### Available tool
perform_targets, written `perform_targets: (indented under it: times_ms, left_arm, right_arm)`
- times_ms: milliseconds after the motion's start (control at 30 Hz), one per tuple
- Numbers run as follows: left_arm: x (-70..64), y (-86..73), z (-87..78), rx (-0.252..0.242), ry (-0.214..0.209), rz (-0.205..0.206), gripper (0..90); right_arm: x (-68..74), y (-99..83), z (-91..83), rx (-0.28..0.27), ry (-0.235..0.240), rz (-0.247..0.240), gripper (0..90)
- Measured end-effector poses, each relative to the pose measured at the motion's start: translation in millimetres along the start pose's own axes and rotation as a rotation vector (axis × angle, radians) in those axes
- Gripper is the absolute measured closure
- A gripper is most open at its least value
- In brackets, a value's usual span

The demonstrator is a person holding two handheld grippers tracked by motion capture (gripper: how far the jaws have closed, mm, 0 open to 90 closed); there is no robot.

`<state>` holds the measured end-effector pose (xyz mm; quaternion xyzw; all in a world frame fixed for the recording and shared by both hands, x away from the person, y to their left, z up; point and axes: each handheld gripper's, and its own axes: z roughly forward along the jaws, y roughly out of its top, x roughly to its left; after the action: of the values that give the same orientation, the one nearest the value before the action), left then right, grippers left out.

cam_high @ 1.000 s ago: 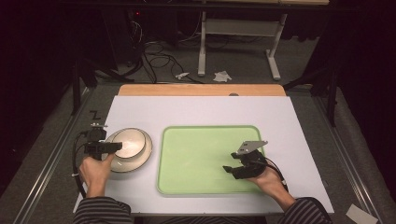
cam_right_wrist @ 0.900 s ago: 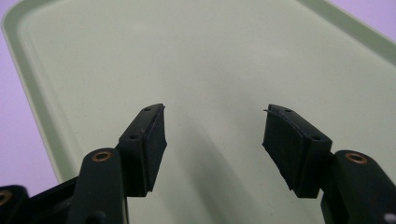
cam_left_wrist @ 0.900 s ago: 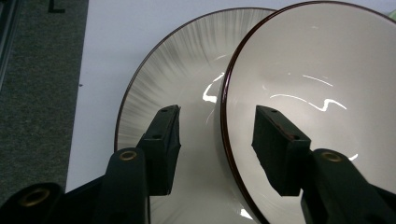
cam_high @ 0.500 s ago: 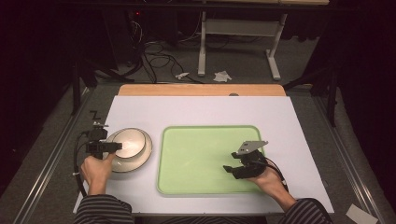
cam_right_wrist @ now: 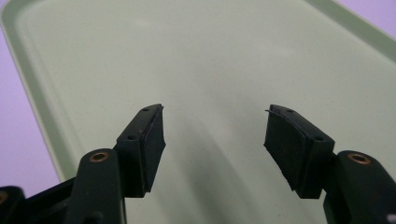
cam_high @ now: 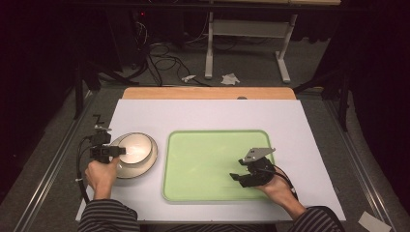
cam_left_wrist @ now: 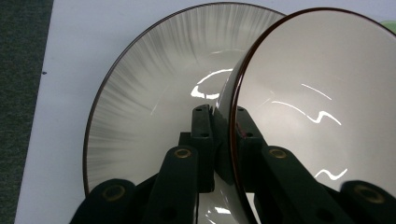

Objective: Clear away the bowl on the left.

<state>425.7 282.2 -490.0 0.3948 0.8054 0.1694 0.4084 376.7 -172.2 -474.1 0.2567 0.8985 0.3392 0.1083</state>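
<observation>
At the table's left a cream bowl (cam_high: pixel 138 147) with a dark red rim rests tilted in a wider grey-streaked dish (cam_high: pixel 126 169). My left gripper (cam_high: pixel 115 151) comes in from the left and is shut on that bowl's near rim. In the left gripper view the bowl (cam_left_wrist: pixel 317 93) stands on edge between the jaws of my left gripper (cam_left_wrist: pixel 219 112), one pad inside and one outside, with the streaked dish (cam_left_wrist: pixel 149 93) behind it. My right gripper (cam_high: pixel 239 178) hovers open over the right part of the green tray (cam_high: pixel 208 154). My right gripper (cam_right_wrist: pixel 215 126) holds nothing above the bare tray (cam_right_wrist: pixel 210 56).
A white mat (cam_high: pixel 217 113) covers the table, with a wooden strip (cam_high: pixel 208 93) along its far edge. Beyond the table are cables (cam_high: pixel 159 58), a metal stand (cam_high: pixel 246 43) and crumpled paper (cam_high: pixel 230 78) on the floor.
</observation>
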Motion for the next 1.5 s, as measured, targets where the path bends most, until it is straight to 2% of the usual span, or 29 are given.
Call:
perform_targets:
  times_ms: [100, 300, 367, 433, 500, 600, 667, 700, 767, 867, 1000, 1100, 1167, 1267, 1333, 1400, 1500]
  left_arm:
    - [0.3, 1.4, 0.3, 0.012, -0.005, -0.02, 82.5]
    - [-0.7, 2.3, -1.5, 0.006, -0.02, -0.032, 82.4]
    - [-1.9, 1.4, -2.9, 0.0, -0.025, -0.02, 82.4]
    - [-2.2, 2.2, -3.0, -0.006, -0.023, -0.017, 82.4]
    - [-2.3, 3.0, -3.9, -0.008, -0.033, -0.022, 82.4]
    - [-2.7, 5.0, -6.4, -0.018, -0.04, -0.03, 82.4]
    - [-3.9, 5.6, -8.7, -0.019, -0.06, -0.044, 82.5]
    - [-5.1, 5.6, -10.3, -0.025, -0.066, -0.044, 82.5]
    - [-6.8, 6.6, -10.5, -0.026, -0.072, -0.042, 82.5]
    - [-8.3, 7.2, -11.4, -0.028, -0.076, -0.033, 82.5]
    - [-9.7, 8.8, -17.5, -0.055, -0.066, 0.002, 82.4]
    - [-14.0, 10.2, -24.3, -0.078, -0.084, -0.007, 82.5]
    - [-20.2, 9.5, -28.8, -0.081, -0.106, 0.011, 82.4]
    - [-26.1, 7.3, -30.5, -0.081, -0.11, 0.03, 82.4]
    - [-27.4, 7.0, -29.7, -0.077, -0.106, 0.04, 82.5]
    - [-29.2, 8.2, -32.0, -0.087, -0.111, 0.045, 82.5]
    - [-32.0, 10.1, -38.0, -0.085, -0.147, 0.041, 82.4]
  right_arm:
    - [-0.3, -0.7, -1.9, -0.005, 0.005, 0.002, 39.1]
    - [-3.8, -0.9, -2.9, -0.018, -0.036, 0.018, 39.1]
    - [-3.2, -0.4, -2.5, -0.017, -0.024, 0.011, 39.1]
    - [-1.5, 0.1, -2.7, -0.018, -0.035, 0.005, 39.3]
    - [-0.8, 0.5, -2.9, -0.034, -0.031, 0.011, 39.5]
    - [0.2, 0.4, -1.8, -0.023, -0.033, 0.015, 39.5]
    - [2.6, -0.1, -1.6, -0.027, -0.016, 0.008, 39.6]
    - [4.2, 0.1, -0.8, -0.021, -0.012, -0.011, 39.6]
    - [6.9, 0.4, -0.3, -0.016, -0.013, -0.021, 39.9]
    - [5.7, 1.4, 0.9, -0.013, -0.017, -0.009, 40.0]
    - [1.2, 1.1, -2.4, -0.03, -0.032, 0.015, 40.5]
    - [-1.6, 0.3, -3.7, -0.034, -0.032, 0.02, 40.4]
    - [-0.4, 0.2, -3.6, -0.035, -0.031, 0.029, 40.2]
    - [3.5, 0.5, -4.4, -0.042, -0.045, -0.007, 40.2]
    - [3.4, -0.9, -7.5, -0.047, -0.056, -0.007, 40.2]
    - [0.3, -3.6, -12.2, -0.059, -0.062, 0.01, 40.3]
    - [-4.5, -5.8, -17.0, -0.088, -0.066, 0.053, 40.4]
